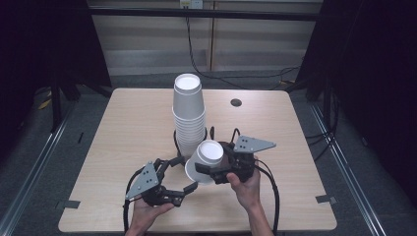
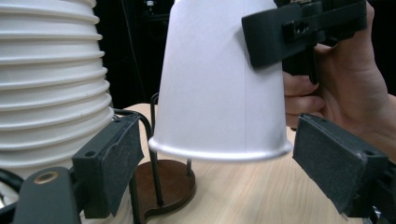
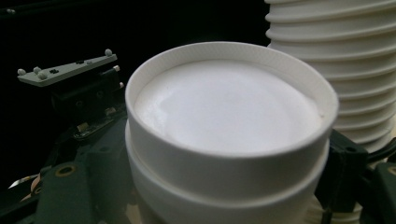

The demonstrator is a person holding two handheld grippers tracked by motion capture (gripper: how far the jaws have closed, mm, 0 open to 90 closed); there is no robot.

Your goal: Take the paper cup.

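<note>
A tall stack of upturned white paper cups (image 1: pixel 188 113) stands on a wire stand with a brown base (image 2: pixel 170 184) at the table's middle. My right gripper (image 1: pixel 216 173) is shut on a separate white cup (image 1: pixel 205 160), held tilted in front of the stack with its base toward the right gripper view. There the cup (image 3: pixel 224 116) shows a second ring below its base, as if two are nested. My left gripper (image 1: pixel 179 176) is open, and its pads (image 2: pixel 116 163) stand on either side of the cup's rim (image 2: pixel 219 151) without touching it.
The wooden table (image 1: pixel 128 123) has a round cable hole (image 1: pixel 236 102) at the back right and grey tape marks (image 1: pixel 326 199) near the front corners. Cables trail from both grippers. The stack (image 2: pixel 46 84) rises close on the left gripper's left.
</note>
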